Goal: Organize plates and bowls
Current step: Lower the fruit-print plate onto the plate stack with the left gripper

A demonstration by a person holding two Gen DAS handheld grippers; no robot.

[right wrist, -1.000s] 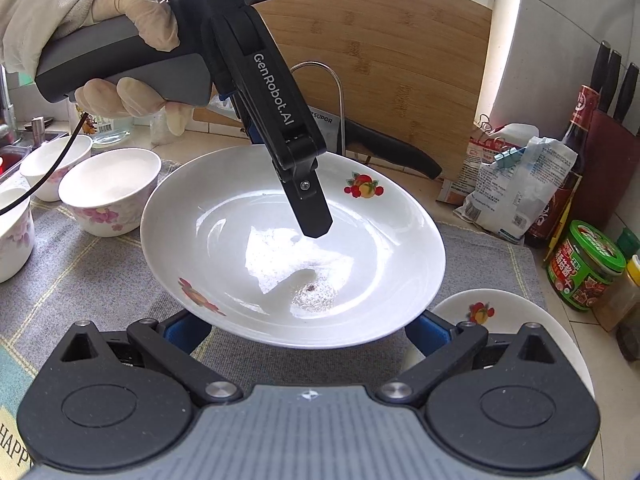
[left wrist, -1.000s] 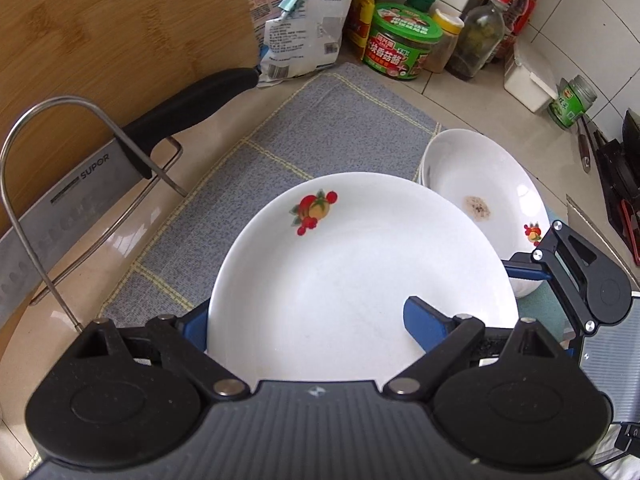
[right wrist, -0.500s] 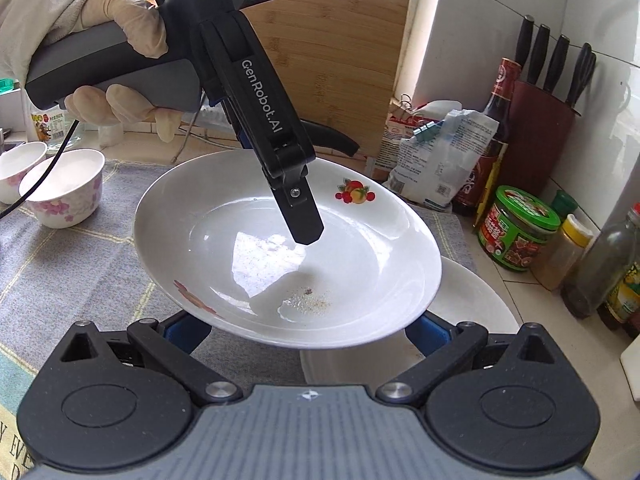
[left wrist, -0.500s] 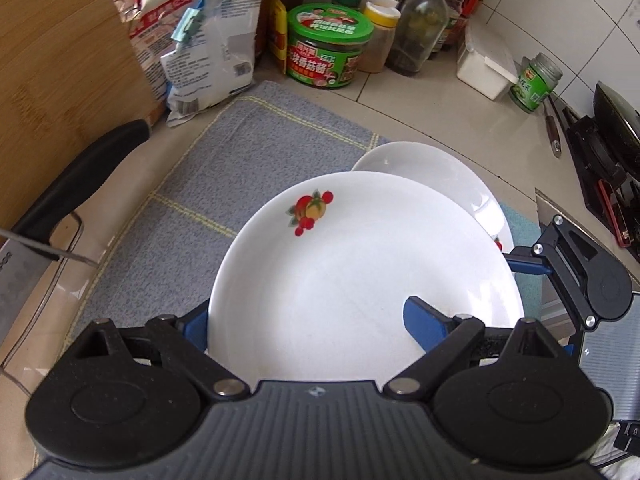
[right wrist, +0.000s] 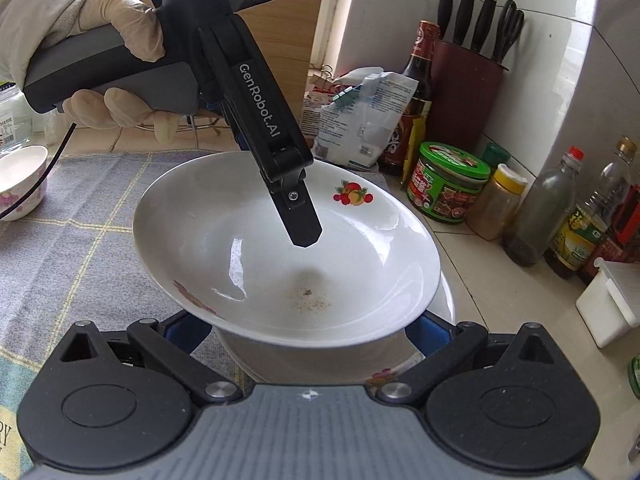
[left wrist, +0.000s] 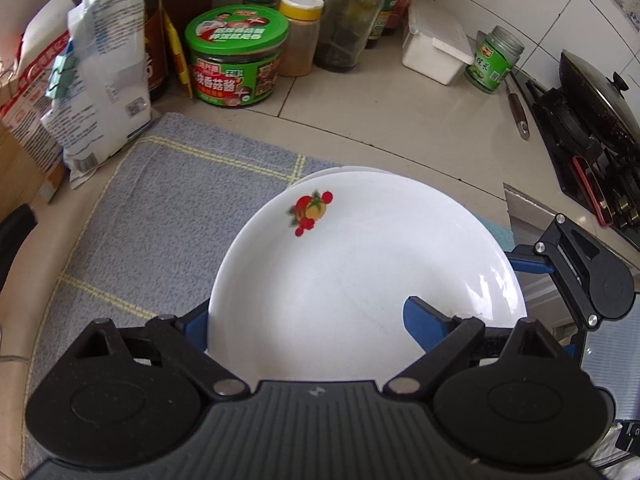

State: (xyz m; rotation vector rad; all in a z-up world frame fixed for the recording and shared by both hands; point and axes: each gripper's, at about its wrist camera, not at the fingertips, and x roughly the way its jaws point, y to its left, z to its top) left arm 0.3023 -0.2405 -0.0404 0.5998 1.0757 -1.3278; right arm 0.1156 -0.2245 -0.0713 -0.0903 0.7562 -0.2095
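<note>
A white plate with a fruit print (left wrist: 360, 276) (right wrist: 280, 264) is held in the air, tilted. My left gripper (left wrist: 308, 320) is shut on its rim; its upper finger (right wrist: 300, 220) lies inside the plate in the right wrist view. My right gripper (right wrist: 308, 328) is open, with its blue pads on either side under the plate's near edge. A second white plate (right wrist: 332, 360) (left wrist: 320, 174) lies on the grey mat directly under the held one, mostly hidden. A small white bowl (right wrist: 20, 180) stands at far left.
The grey checked mat (left wrist: 160, 208) covers the counter. Behind it stand a green-lidded jar (left wrist: 236, 56), bottles (right wrist: 544, 216), bags (left wrist: 92, 92), a knife block (right wrist: 468, 92) and a white box (left wrist: 436, 52). A wok on the stove (left wrist: 596, 108) is at the right.
The held plate has moved right along the mat and now hangs right over the second plate. The cutting board and knife rack have left the left wrist view.
</note>
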